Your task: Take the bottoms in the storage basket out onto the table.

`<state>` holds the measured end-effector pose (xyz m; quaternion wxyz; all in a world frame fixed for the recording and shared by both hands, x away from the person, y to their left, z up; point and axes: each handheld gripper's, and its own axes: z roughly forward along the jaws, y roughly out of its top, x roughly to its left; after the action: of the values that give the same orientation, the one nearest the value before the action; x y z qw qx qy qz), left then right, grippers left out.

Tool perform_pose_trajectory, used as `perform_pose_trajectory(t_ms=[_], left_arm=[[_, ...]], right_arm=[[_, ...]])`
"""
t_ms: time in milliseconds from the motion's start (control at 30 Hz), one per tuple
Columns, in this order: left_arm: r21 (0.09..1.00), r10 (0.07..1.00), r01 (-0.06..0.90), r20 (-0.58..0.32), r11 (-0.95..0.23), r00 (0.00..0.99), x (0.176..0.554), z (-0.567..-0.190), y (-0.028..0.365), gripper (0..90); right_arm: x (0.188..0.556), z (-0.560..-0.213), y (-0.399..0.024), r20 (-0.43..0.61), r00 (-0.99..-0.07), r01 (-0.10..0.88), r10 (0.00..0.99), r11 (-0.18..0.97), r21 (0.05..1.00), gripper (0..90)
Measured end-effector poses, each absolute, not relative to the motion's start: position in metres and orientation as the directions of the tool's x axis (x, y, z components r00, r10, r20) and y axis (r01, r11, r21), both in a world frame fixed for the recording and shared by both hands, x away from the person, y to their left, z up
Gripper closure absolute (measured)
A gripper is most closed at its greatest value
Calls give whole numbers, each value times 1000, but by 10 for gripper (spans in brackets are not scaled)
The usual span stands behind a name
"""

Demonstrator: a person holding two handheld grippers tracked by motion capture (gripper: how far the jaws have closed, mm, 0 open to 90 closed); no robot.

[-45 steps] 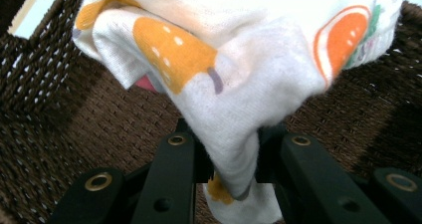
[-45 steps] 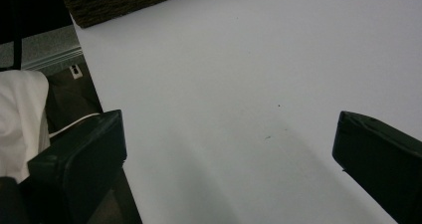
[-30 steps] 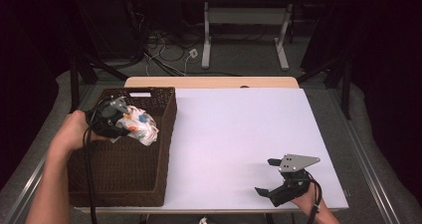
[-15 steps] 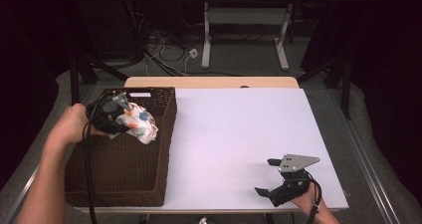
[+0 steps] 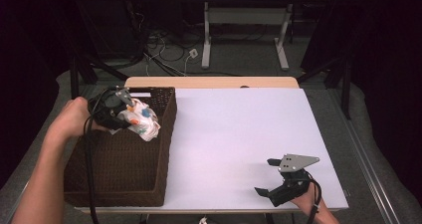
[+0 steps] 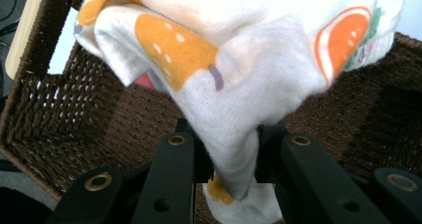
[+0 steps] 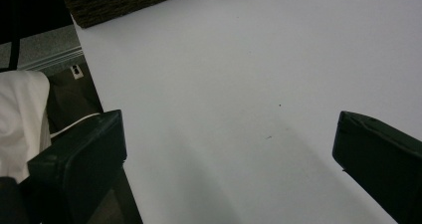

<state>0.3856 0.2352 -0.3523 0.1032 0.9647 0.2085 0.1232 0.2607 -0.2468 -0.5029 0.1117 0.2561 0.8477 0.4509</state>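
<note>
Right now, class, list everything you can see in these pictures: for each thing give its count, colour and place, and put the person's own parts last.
Cloth: one, white with orange fruit print, held over the basket.
Basket: one, dark brown wicker, on the table's left side.
Table: one, white top with a wooden far edge, centre.
Floor cables: several, dark and white, beyond the table.
Left gripper: one, black, shut on the cloth above the basket.
Right gripper: one, black with a grey plate, open, at the table's near right corner.
Left hand: one, at the basket's left.
</note>
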Motion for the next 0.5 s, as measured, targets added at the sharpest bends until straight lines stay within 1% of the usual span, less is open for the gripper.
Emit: perform_pose_trajectory(t_ms=[500], left_arm=[[246, 388, 336, 206, -909, 898, 387, -342, 223, 761]], right_arm=[[261, -503, -247, 43, -843, 335, 536, 461, 822, 1]])
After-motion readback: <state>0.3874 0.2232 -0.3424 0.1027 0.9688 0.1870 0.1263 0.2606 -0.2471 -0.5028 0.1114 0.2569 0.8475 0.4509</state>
